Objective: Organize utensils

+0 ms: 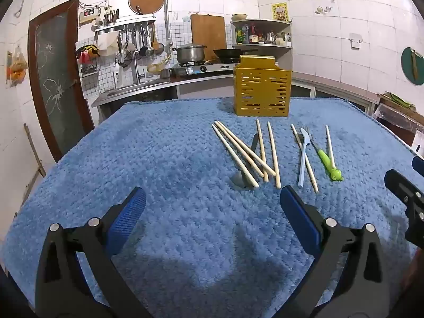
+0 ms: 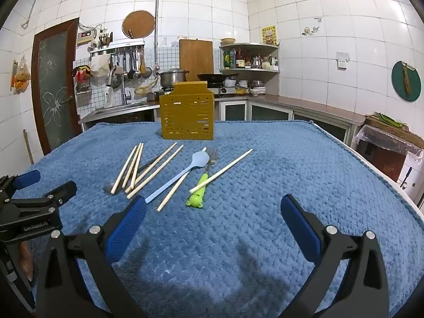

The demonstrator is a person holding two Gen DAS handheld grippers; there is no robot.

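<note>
Left hand-held gripper (image 1: 212, 209): jaws wide apart, nothing between them
Tabletop (image 1: 159, 145): blue fleecy cover
Chopsticks (image 1: 243, 153): scattered loosely over a metal spoon (image 1: 245, 179)
Yellow holder (image 1: 261, 90): upright behind them

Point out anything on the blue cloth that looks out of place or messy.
The chopsticks lie crisscrossed over a metal spoon, and one more rests across the frog-handled fork. All lie loose outside the yellow holder.

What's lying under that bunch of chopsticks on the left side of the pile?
A metal spoon lies under the chopsticks: its bowl pokes out at the near end, but they cover much of its handle.
</note>
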